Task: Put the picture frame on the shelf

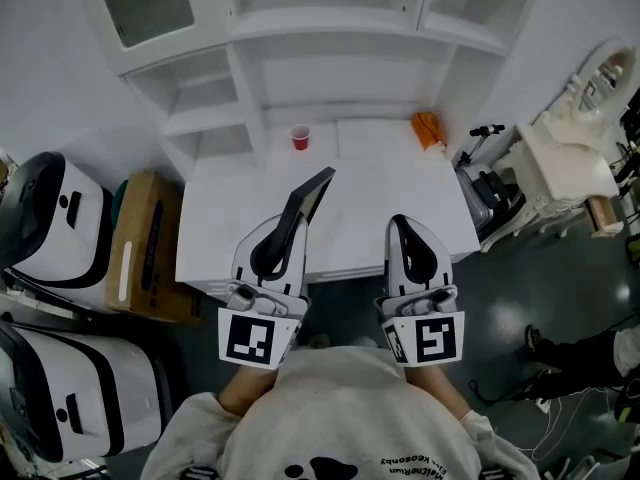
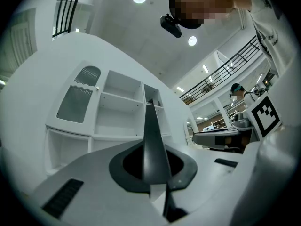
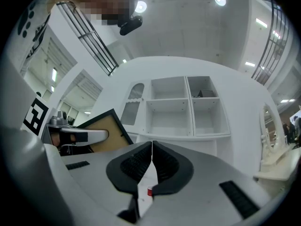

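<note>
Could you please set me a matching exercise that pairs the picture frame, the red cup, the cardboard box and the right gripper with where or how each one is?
Things:
1. picture frame
2. red cup
3. cardboard box
4. right gripper

Places and states:
A. on the floor, left of the white counter
B. jaws together, nothing between them
C. clamped in the left gripper
D. standing at the back of the white counter

Right pairs: 1-C, 2-D, 3-A, 4-B.
</note>
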Available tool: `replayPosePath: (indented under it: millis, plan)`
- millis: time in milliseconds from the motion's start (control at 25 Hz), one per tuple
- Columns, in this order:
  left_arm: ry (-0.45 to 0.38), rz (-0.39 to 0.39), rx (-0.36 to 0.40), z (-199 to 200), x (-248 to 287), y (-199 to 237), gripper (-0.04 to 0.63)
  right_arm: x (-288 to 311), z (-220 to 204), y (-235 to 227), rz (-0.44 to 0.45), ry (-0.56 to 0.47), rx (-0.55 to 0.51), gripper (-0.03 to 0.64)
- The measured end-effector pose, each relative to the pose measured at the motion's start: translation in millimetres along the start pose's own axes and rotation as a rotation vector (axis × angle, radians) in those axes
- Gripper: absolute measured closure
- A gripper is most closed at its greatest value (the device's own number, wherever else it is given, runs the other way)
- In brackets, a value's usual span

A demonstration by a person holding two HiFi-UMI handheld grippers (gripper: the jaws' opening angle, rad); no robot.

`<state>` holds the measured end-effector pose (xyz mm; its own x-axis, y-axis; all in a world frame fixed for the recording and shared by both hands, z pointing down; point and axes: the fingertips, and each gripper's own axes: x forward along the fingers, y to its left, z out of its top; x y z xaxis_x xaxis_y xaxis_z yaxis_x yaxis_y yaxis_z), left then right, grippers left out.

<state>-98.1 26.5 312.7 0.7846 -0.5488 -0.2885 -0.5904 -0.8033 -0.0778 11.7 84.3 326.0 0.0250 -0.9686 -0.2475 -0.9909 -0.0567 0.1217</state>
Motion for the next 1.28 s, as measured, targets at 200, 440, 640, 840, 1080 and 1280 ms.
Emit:
replayPosePath:
  millis: [200, 440, 640, 840, 1080, 1280]
  plan:
    - [0.008, -0.017, -0.018, -10, 7, 8, 0.571, 13, -8, 1, -0.006, 0.011, -0.001, 0.583]
    - [0.026, -0.007, -0.024, -19, 21, 20, 0.571, 35, -13, -1, 0.012, 0.012, 0.009, 0.583]
    - [0.025, 0.011, -0.022, -28, 40, 29, 0.571, 60, -24, -9, 0.043, 0.012, 0.016, 0.583]
    - [0.012, 0.032, -0.006, -27, 79, 41, 0.571, 98, -30, -31, 0.073, 0.004, 0.023, 0.583]
    - [-0.026, 0.031, 0.027, -22, 127, 54, 0.571, 143, -39, -62, 0.097, 0.002, 0.023, 0.583]
    - [-0.039, 0.034, 0.046, -21, 161, 60, 0.571, 175, -42, -80, 0.132, -0.014, 0.036, 0.583]
